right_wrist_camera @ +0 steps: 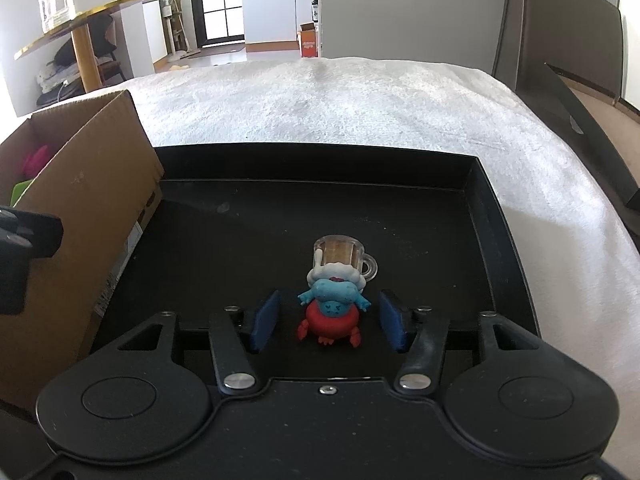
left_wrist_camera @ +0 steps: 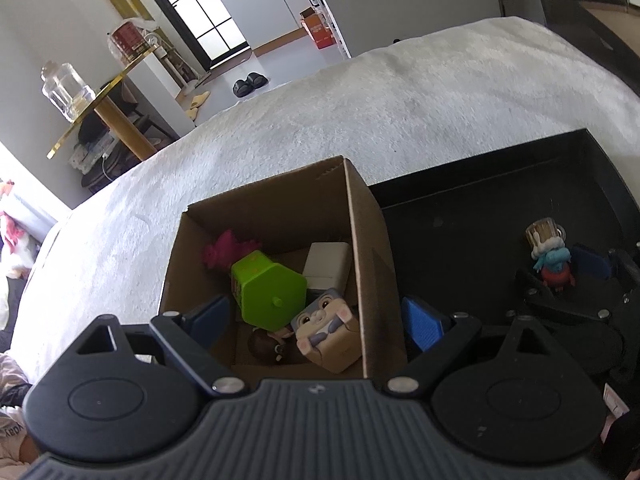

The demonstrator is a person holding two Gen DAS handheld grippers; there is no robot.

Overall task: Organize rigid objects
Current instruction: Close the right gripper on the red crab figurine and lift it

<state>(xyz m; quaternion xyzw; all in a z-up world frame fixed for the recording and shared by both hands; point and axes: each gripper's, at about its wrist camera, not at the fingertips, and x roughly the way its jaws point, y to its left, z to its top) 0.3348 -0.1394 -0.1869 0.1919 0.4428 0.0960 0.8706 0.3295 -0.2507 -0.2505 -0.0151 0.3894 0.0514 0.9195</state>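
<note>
The figurine (right_wrist_camera: 331, 308) stands in the black tray (right_wrist_camera: 486, 184), right of the cardboard box (right_wrist_camera: 92, 184). Your right gripper (right_wrist_camera: 328, 320) brackets it with jaws open, not yet touching, ready to close. Your left gripper (left_wrist_camera: 316, 320) waits open-jawed over the box wall.

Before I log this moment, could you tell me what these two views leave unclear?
- Left wrist view: the brown toy in the cardboard box is half hidden by the box's near wall.
- Left wrist view: the pink toy sits behind the green block.
- Right wrist view: the box's contents are mostly hidden by its side wall.
</note>
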